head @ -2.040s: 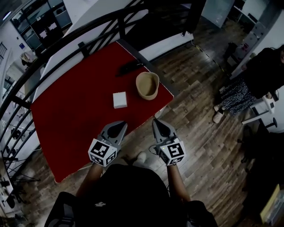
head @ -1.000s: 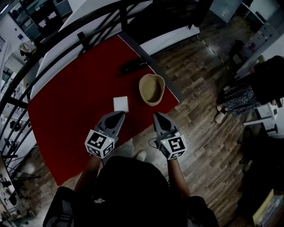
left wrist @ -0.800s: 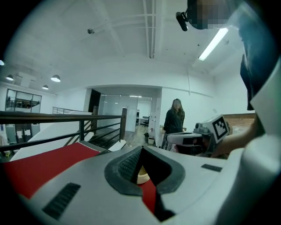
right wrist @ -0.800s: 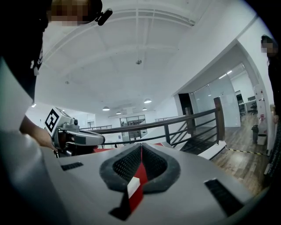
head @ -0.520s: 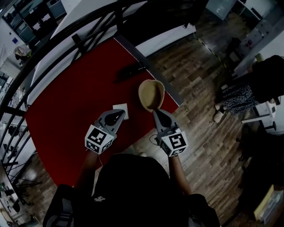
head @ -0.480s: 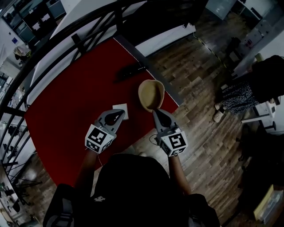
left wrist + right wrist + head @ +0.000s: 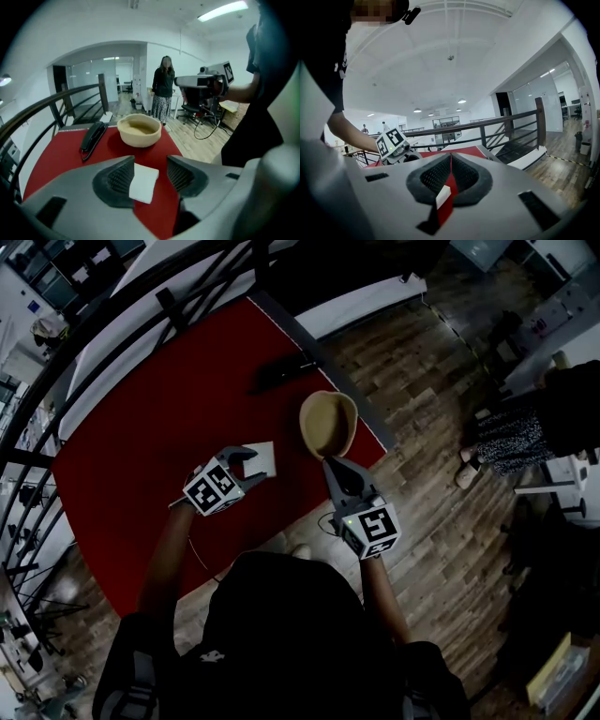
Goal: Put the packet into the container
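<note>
On red table [image 7: 141,446], packet [image 7: 144,183] between freshly parting jaws of left gripper [image 7: 150,159], bowl [image 7: 139,131] and phone [image 7: 92,137] beyond; right gripper [image 7: 450,157] closed.

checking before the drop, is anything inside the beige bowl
The bowl looks empty from the head view. In the left gripper view its near wall hides the bottom.
</note>
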`<state>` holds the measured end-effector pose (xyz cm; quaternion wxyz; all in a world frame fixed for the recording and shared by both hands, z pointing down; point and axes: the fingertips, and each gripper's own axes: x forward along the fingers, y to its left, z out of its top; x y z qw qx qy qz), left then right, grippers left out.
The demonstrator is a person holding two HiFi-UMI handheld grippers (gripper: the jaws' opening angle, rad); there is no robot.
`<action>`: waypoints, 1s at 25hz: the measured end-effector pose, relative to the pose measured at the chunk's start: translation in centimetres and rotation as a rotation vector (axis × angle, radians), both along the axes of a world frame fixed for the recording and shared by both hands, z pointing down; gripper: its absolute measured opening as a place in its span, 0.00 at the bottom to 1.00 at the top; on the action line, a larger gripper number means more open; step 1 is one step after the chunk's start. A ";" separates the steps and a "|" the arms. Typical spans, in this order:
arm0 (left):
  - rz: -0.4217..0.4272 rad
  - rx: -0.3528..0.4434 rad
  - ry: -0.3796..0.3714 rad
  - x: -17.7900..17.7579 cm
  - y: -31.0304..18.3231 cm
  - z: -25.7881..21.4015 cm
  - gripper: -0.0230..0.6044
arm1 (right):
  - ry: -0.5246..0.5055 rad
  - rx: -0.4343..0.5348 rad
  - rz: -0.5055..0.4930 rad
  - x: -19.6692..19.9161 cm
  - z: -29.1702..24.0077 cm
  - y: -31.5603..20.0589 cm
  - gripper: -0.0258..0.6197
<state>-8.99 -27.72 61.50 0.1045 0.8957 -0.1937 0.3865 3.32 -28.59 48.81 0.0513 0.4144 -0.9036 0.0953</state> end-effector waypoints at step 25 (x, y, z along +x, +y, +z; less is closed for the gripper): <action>0.273 -0.115 -0.319 -0.9 -2.7 11.5 0.82 | 0.041 -0.079 -0.011 0.3 2.6 -1.0 0.07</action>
